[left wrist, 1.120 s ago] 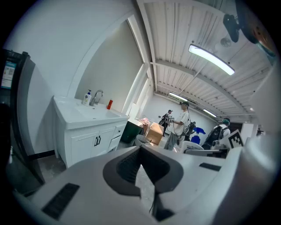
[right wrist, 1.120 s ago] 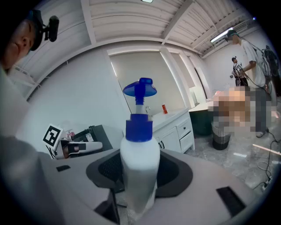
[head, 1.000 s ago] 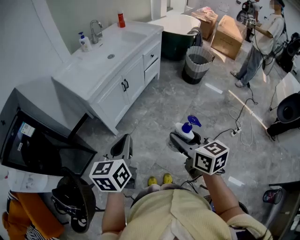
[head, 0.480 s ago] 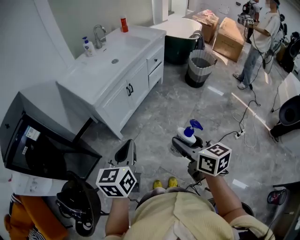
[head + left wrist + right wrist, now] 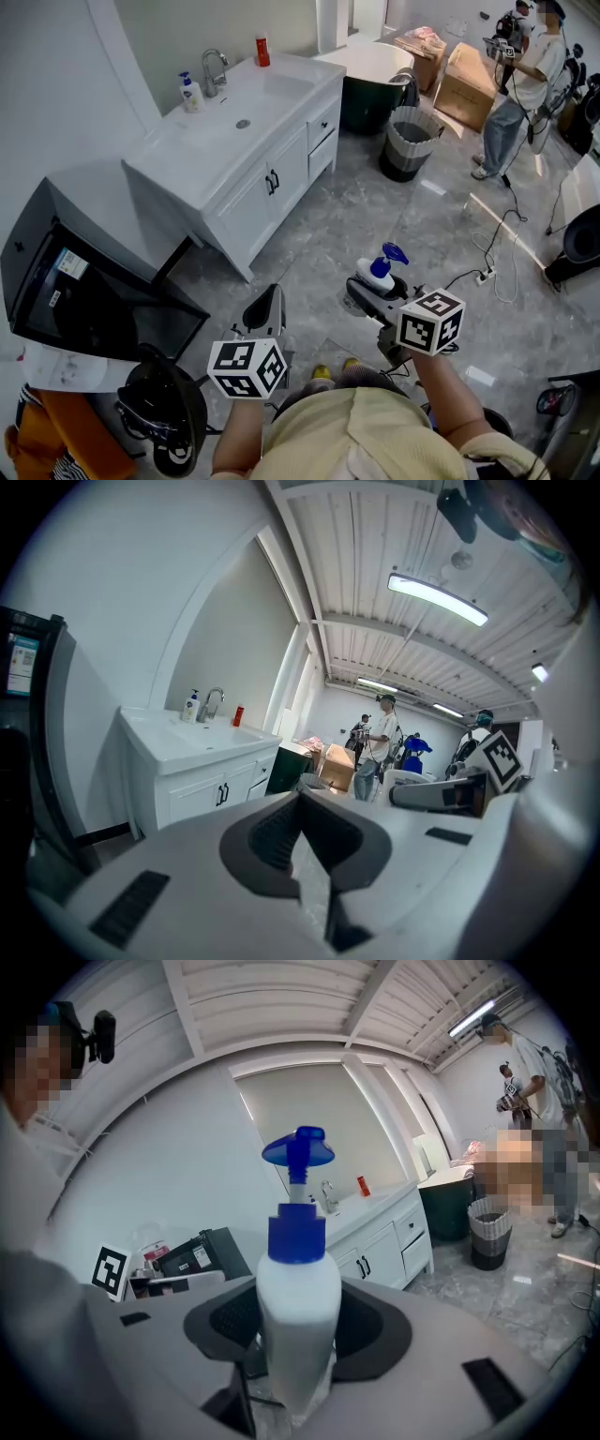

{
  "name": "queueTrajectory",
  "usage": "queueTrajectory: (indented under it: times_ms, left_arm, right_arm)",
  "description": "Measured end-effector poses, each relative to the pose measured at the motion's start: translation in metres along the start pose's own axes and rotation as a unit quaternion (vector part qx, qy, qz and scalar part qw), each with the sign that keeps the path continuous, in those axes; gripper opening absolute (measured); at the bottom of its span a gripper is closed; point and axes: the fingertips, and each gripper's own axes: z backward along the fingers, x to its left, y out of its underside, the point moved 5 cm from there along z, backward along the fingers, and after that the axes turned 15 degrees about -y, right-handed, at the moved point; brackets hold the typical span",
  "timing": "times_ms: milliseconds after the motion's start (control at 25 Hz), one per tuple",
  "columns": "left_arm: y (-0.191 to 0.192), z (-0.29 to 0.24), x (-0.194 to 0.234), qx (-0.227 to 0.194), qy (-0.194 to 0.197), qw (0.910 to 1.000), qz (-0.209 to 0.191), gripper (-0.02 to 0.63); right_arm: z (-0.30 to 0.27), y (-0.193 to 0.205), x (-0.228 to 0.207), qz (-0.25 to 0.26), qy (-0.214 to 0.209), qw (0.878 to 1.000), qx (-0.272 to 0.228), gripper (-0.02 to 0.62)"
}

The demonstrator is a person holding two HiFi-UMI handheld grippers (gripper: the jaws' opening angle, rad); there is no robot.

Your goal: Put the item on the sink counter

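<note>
Far to the left of the left gripper (image 5: 267,300) stands a dark box (image 5: 84,291). Ahead of this gripper, also to its left, is the white sink counter (image 5: 173,159), well apart from both grippers. At the counter's far end are a small soap bottle (image 5: 191,92), the faucet (image 5: 215,69) and a red bottle (image 5: 262,49). The left gripper has its jaws together with nothing between them, and it hangs over the grey floor (image 5: 337,216). Just to its right, the right gripper (image 5: 375,287) is clamped on the task's thing, a white pump bottle (image 5: 379,271) with a blue head, which stands upright between the jaws and is held low on its body. So the bottle is in the air and not yet near the counter; I judge that most of the carrying is yet to do. What may go wrong: the bottle is tall and smooth and is gripped low, so a quick swing could make it tilt or slide out of the pads. A cable (image 5: 502,246) lies on the floor to the right of the right gripper and could catch a foot. At the counter, placing it too close to the front edge or on the slope of the basin (image 5: 267,92) could let the bottle tip over, and its pump head could knock the faucet.
</note>
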Motion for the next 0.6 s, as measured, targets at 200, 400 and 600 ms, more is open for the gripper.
queueTrajectory:
  times_ms: [200,400,600]
  left_arm:
    - [-0.001,-0.008,0.004,0.003,0.001,1.0,0.0,0.037]
    - [-0.006,-0.026,0.009,0.007,-0.005,1.0,0.001,0.037]
    - [-0.017,-0.056,0.007,0.011,-0.009,0.9999,0.0,0.037]
  right_arm:
    - [-0.007,0.0,-0.006,-0.004,-0.001,1.0,0.002,0.213]
    - [-0.02,-0.008,-0.017,-0.001,-0.011,1.0,0.002,0.213]
    - [-0.032,-0.027,-0.045,-0.003,-0.008,1.0,0.002,0.212]
